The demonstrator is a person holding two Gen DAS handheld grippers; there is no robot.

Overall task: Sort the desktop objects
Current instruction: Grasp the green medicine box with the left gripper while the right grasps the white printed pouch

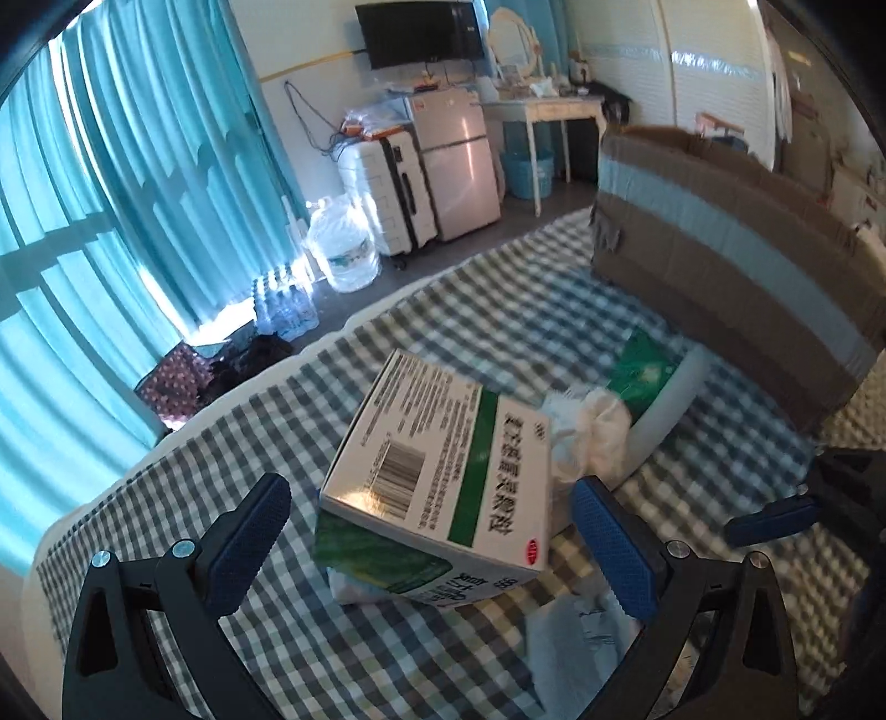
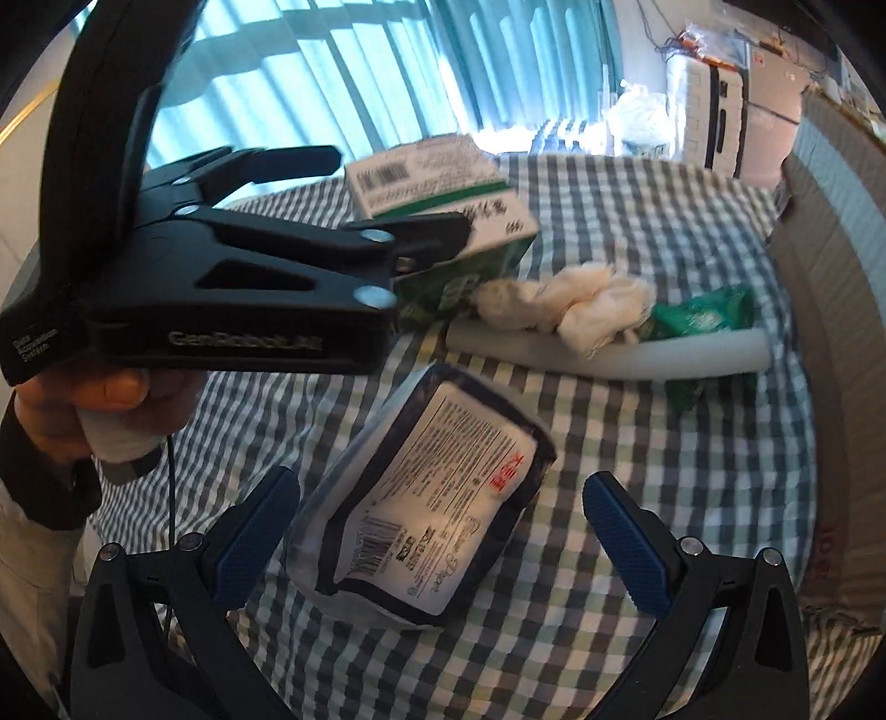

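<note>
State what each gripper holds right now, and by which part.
Nothing. The left gripper has its jaws open around the medicine box, not closed on it; the right gripper is open over the tissue pack.

place: home, a bedroom or studio flat | window: long teal curtains [image 1: 111, 183] | wall: mounted television [image 1: 421, 30] | floor: small fridge [image 1: 459, 166], white suitcase [image 1: 387, 194], big water jug [image 1: 343, 249], pack of bottled water [image 1: 285, 302] | far wall: dressing table with oval mirror [image 1: 512, 41] | surface: checked cloth [image 1: 470, 310]
</note>
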